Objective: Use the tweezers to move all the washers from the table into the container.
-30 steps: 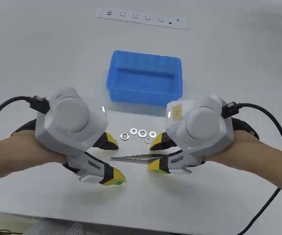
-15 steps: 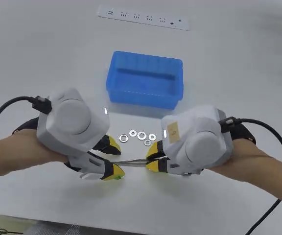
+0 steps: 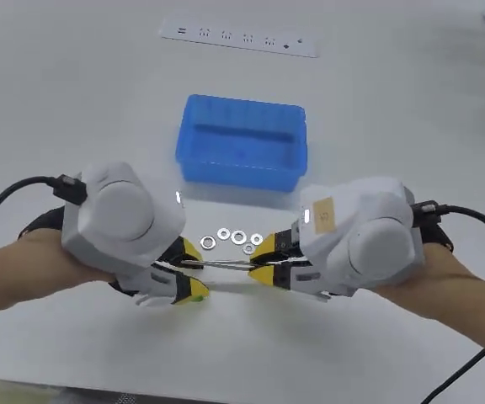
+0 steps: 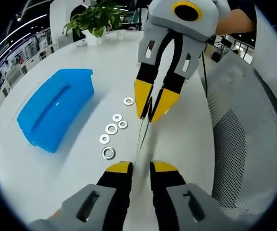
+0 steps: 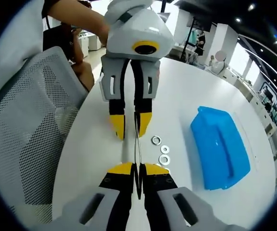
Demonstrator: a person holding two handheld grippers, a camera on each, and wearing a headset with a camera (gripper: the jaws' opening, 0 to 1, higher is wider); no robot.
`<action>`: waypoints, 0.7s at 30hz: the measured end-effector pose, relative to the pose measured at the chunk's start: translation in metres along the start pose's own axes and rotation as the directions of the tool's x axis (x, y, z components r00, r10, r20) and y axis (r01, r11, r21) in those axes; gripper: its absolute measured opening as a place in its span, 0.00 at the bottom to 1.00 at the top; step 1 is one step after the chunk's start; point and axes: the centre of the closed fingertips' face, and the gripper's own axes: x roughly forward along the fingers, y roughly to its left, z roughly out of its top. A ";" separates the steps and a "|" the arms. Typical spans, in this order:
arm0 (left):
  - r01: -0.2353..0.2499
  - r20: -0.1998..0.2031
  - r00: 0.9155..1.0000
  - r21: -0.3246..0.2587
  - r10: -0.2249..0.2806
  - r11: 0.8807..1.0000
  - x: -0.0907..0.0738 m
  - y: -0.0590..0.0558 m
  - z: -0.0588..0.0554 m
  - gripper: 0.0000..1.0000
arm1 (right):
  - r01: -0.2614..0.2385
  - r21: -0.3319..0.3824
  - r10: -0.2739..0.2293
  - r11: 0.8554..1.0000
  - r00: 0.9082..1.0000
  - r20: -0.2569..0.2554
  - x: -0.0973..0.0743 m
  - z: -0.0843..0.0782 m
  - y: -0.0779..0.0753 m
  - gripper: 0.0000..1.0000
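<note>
Thin metal tweezers stretch between the two grippers just above the white table. My right gripper is shut on their handle end. My left gripper faces it, open only narrowly, and the tweezers' tip lies between its jaws. Several steel washers lie in a loose cluster on the table just beyond the tweezers, also seen as washers and washers beside the tool. The blue container stands behind them with nothing visible inside; it is the blue container and blue container.
A white power strip lies at the far edge of the table. Black cables trail from both grippers. A grey mesh chair stands at the near table edge. A potted plant sits far off.
The right gripper has shut on the tweezers, which lay on the table a second ago. The left gripper's jaws have narrowed around the tweezers' tip. The head camera has shifted a little.
</note>
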 end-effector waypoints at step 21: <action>-0.025 0.119 0.993 0.059 0.018 0.998 -0.041 -0.009 0.035 0.07 | 0.030 0.020 -0.032 0.999 0.996 0.086 -0.005 0.012 0.010 0.08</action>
